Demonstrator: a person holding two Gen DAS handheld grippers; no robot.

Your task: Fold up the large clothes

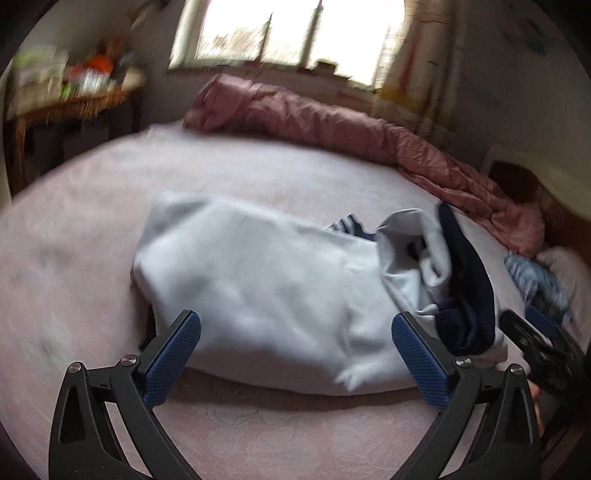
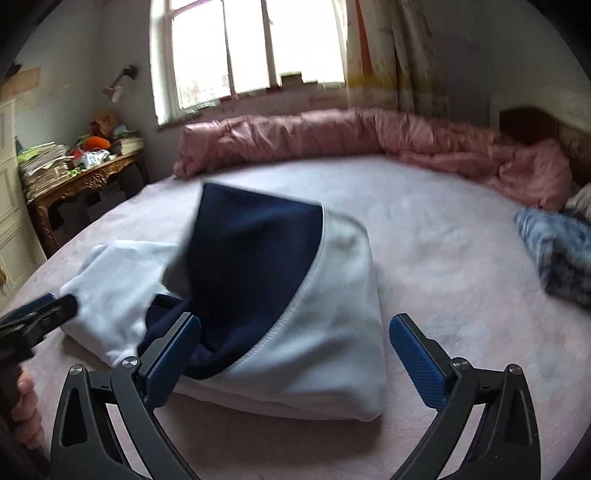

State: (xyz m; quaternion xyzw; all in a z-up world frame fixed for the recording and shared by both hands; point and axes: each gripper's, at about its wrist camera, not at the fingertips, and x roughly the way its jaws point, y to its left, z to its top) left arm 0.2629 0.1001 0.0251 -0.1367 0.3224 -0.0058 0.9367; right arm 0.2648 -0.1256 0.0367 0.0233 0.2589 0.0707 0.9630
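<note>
Blurred by motion: desk clutter (image 1: 74,70) and window (image 1: 295,29) in the left view. Cut off at the right edge: patterned cloth (image 2: 557,251). Hidden under the white garment (image 1: 258,295): its dark lining.

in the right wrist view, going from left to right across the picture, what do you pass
Cluttered wooden side table → white and navy garment on the bed → blue-grey patterned cloth at the right edge.

We note one pale grey-white garment (image 1: 258,280) with a navy panel (image 2: 251,258), lying bunched and partly folded on the pink bed sheet (image 2: 443,240). Its navy end is rumpled and raised; the pale part lies flatter.
</note>
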